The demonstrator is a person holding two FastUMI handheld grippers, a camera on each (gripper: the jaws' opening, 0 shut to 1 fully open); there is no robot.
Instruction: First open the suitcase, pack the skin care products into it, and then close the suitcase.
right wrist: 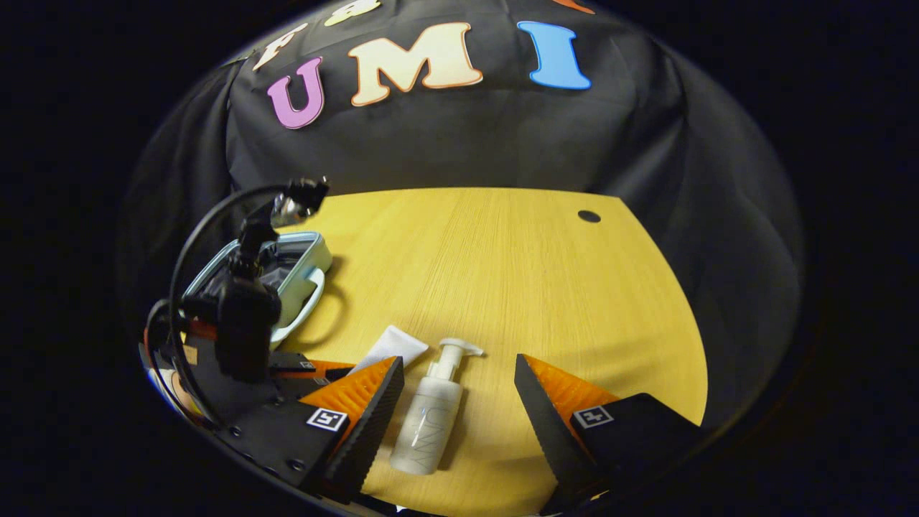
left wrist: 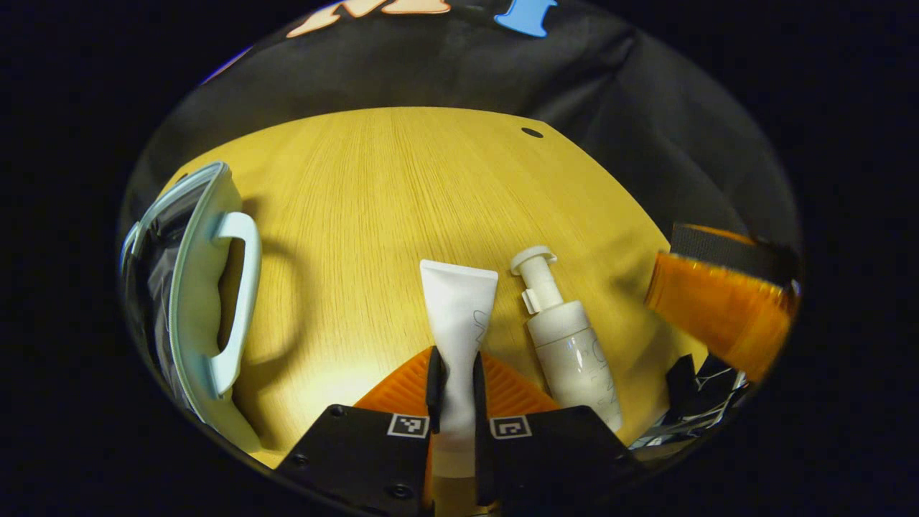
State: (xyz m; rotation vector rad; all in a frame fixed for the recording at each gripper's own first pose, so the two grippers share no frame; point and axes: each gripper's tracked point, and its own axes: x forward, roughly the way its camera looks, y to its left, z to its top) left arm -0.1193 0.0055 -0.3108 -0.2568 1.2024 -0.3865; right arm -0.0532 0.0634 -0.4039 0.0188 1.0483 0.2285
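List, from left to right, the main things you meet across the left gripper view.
suitcase → tube, clamped by the left hand-held gripper → pump bottle → right hand-held gripper

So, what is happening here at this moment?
A person packs skin care items into a small suitcase, which lies open at the table's left side. The left gripper has its fingers closed on the white tube, still on the table. The right gripper is open, its fingers on either side of the pump bottle, not touching it.
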